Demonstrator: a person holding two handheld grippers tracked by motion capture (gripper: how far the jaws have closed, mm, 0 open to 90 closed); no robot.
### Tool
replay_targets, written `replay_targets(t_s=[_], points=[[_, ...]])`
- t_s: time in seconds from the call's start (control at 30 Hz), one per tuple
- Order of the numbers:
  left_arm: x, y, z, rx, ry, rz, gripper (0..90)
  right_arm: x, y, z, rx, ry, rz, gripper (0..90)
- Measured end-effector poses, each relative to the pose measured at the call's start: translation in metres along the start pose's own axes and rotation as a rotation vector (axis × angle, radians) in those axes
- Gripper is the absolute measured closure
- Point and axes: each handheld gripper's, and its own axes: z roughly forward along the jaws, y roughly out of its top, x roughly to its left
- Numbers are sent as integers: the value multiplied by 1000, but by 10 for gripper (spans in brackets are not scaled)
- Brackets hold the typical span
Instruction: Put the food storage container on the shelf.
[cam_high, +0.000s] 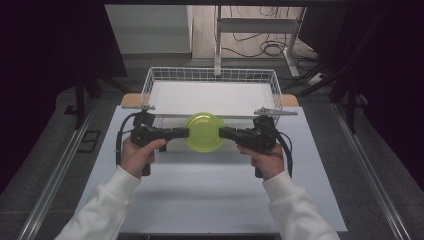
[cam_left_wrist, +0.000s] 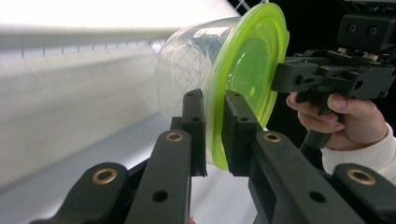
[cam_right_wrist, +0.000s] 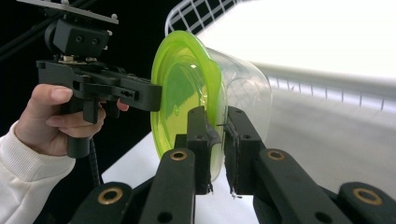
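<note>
The high view looks forward and down over the table (cam_high: 200, 190). Each gripper view sits close, looking sideways along its jaws; both share the green-lidded container (cam_left_wrist: 243, 70).

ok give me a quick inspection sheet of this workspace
surface: white table, bare in front
job's things: clear tub with green lid, held up on its side before the wire basket
clutter: nothing seen
grippers: left gripper and right gripper each clamp the lid's rim, one from each side
cables: a black cable trails from each gripper; loose wires on the floor behind
surroundings: dark curtains, metal frame legs
</note>
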Motion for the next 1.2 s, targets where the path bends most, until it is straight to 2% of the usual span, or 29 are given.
replay_targets(t_s=[0.2, 0.43, 0.47, 0.6, 0.7, 0.73, 0.77, 0.8, 0.87, 0.93, 0.97, 1.0, 1.03, 1.1, 1.13, 1.2], points=[[5, 39, -1, 7, -18, -14, 814, -4, 34, 0, -23, 19, 35, 811], [26, 86, 11, 35, -48, -73, 814, -31, 74, 10, -23, 35, 131, 816], [26, 86, 11, 35, -48, -73, 814, -31, 74, 10, -23, 35, 131, 816], [38, 103, 21, 62, -35, -95, 814, -50, 87, 17, -11, 47, 200, 819], [49, 106, 29, 90, -51, -124, 814, -63, 90, 23, 9, 51, 242, 819], [53, 106, 32, 90, -58, -148, 814, -72, 89, 26, 22, 61, 272, 815], [57, 106, 34, 80, -68, -163, 814, -72, 89, 26, 22, 61, 272, 815], [59, 107, 35, 76, -79, -177, 814, -78, 89, 27, 12, 83, 310, 814], [61, 108, 37, 65, -81, -195, 814, -80, 90, 28, 7, 82, 314, 814], [65, 110, 39, 57, -100, -221, 810, -85, 92, 29, 4, 80, 342, 813], [68, 110, 41, 46, -110, -242, 808, -89, 93, 30, 0, 82, 380, 809], [75, 112, 43, 35, -132, -291, 806, -90, 94, 31, -2, 81, 396, 807], [75, 112, 43, 35, -132, -291, 803, -93, 95, 32, -3, 86, 423, 805], [84, 114, 48, 20, -171, -353, 796, -100, 96, 35, -9, 94, 488, 799], [84, 114, 48, 20, -171, -353, 793, -100, 96, 35, -9, 94, 488, 799], [88, 115, 51, 14, -186, -383, 789, -107, 96, 38, -15, 99, 556, 793]])
